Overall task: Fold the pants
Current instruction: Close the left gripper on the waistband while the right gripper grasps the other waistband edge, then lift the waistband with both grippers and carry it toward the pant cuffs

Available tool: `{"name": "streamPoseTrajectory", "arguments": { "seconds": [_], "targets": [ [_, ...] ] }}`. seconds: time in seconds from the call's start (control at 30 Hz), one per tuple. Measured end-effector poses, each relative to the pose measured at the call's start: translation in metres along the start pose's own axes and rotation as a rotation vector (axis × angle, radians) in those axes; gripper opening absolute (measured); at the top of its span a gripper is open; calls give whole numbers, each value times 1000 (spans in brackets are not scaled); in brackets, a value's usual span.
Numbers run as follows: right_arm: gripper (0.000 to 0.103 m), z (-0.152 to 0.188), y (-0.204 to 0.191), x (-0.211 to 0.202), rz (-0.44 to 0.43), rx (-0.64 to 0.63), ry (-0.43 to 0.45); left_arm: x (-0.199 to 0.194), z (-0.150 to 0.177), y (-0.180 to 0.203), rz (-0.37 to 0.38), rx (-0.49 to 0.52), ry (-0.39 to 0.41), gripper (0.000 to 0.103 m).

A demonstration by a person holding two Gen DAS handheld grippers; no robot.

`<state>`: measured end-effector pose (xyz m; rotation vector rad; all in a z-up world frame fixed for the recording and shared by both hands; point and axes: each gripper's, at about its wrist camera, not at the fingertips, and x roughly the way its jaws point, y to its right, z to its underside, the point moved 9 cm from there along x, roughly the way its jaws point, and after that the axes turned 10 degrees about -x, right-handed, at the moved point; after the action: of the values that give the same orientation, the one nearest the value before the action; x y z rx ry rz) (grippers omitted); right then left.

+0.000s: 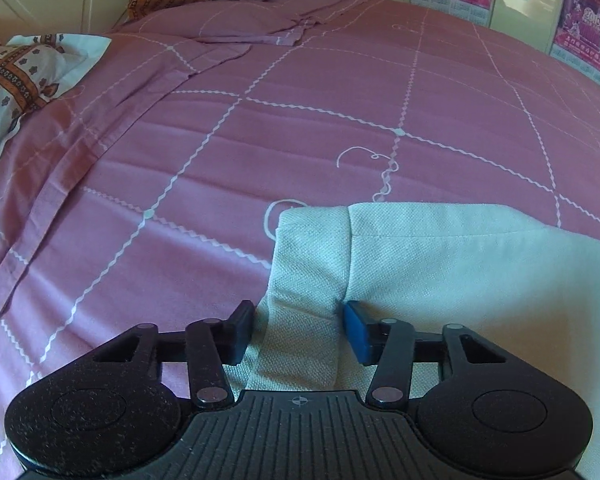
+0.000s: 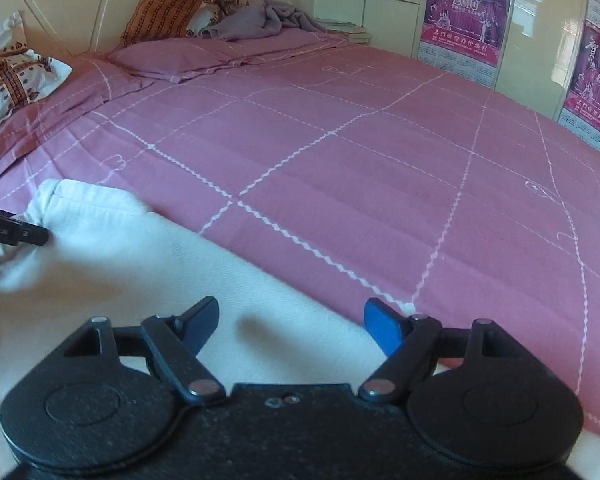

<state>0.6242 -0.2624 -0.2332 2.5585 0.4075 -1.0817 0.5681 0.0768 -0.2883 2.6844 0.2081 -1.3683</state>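
Observation:
Pale cream pants (image 1: 440, 264) lie on the pink bedspread (image 1: 300, 120). In the left wrist view my left gripper (image 1: 298, 330) is open, its black finger and blue pad either side of a raised fold at the pants' left edge, not clamped on it. In the right wrist view the pants (image 2: 120, 280) fill the lower left, and my right gripper (image 2: 292, 326) is open over their right edge, holding nothing. The left gripper's black fingertip (image 2: 24, 234) shows at the far left, at the pants' corner.
Patterned pillows (image 2: 16, 68) and an orange cushion (image 2: 164, 4) lie at the head of the bed with a crumpled grey blanket (image 2: 260, 16). Cream wardrobe doors with purple calendar posters (image 2: 468, 16) stand along the far side. The pink bedspread (image 2: 360, 160) stretches beyond the pants.

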Motion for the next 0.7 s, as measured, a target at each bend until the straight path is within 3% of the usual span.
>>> {"name": "streamPoseTrajectory", "arguments": {
  "seconds": [0.1,0.17,0.23,0.27,0.4,0.5,0.57,0.7],
  "targets": [
    [77,3,4,18,-21,-20,-64,-1,4,4,4,24,8,39],
    [58,3,-1,17,-59,-46,-60,-4,5,6,0,28,8,35],
    [11,2,-7,10,-78,-56,-61,-9,4,6,-10,36,14,31],
    [6,4,-11,7,-108,-60,-69,-12,4,5,-15,39,17,27],
    [5,6,-27,-29,-96,-81,-6,-35,6,-2,9,25,25,22],
    [4,12,-53,-94,-106,-124,95,-65,12,-16,57,-9,43,22],
    [4,29,-80,-140,-130,-164,128,-88,20,-27,93,-25,45,22],
    [4,83,-137,-195,-183,-197,93,-132,52,-44,146,-40,14,22]
  ]
}}
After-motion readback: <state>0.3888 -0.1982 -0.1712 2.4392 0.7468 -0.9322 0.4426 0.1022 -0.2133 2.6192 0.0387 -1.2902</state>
